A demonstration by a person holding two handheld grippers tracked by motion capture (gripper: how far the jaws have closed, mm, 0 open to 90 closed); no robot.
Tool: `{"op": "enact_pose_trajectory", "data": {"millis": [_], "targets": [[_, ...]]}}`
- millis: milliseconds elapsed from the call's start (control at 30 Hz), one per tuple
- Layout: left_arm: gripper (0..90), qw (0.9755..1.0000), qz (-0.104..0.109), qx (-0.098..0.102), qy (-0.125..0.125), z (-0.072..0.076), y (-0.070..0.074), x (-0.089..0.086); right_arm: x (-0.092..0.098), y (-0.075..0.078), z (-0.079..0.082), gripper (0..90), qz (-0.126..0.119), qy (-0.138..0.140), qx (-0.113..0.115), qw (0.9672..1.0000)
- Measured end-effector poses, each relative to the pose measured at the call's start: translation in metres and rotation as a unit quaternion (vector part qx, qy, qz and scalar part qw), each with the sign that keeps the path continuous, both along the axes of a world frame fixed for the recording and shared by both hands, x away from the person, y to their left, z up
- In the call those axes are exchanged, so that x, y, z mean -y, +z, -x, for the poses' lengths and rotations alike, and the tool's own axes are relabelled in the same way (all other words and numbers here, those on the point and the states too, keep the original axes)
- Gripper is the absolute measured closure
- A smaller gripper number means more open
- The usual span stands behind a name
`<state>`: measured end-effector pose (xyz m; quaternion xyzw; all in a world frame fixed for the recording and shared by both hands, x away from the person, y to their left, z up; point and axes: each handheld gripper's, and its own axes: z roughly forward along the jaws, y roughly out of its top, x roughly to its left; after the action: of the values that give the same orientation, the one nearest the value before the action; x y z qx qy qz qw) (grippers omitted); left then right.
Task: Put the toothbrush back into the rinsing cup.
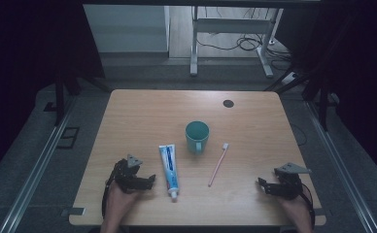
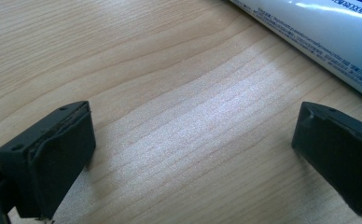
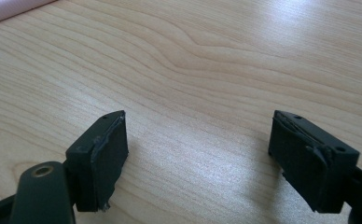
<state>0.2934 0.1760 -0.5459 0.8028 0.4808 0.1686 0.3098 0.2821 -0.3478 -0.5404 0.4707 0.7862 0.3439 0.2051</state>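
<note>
Toothpaste tube flat on the table, both grippers resting with nothing between their jaws.

The toothpaste tube (image 1: 169,170) lies lengthwise on the wooden table (image 1: 143,111), cap toward the person, at about 6 o'clock from the table's middle. In the left gripper view the tube (image 2: 328,32) runs across the 1 o'clock corner, just beside but apart from that gripper's jaws. The left gripper (image 1: 145,182) sits at 9 o'clock of the tube, close by, its jaws wide apart over bare wood. A teal cup (image 1: 197,136) stands upright at 1 o'clock of the tube; a pink toothbrush (image 1: 217,165) lies at 3 o'clock of it, bristles away from the person. The right gripper (image 1: 264,187) rests near the table's 4 o'clock edge, well apart from the tube, its jaws likewise spread with nothing in them.
</note>
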Motion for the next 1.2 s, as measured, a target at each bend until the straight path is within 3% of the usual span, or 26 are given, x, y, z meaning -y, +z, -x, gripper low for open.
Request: {"op": "enact_pose_trajectory", "data": {"millis": [633,1200], "targets": [[0.0,1.0,0.001,0.0,0.0,-0.0001,0.0,-0.0001,-0.0012,0.0,0.0008,16.1,0.002,0.008,-0.003,1.0],[0.0,1.0,0.001,0.0,0.0,-0.0001,0.0,-0.0001,0.0022,0.0078,0.0031,35.6,-0.005,0.02,-0.009,0.9997]]}}
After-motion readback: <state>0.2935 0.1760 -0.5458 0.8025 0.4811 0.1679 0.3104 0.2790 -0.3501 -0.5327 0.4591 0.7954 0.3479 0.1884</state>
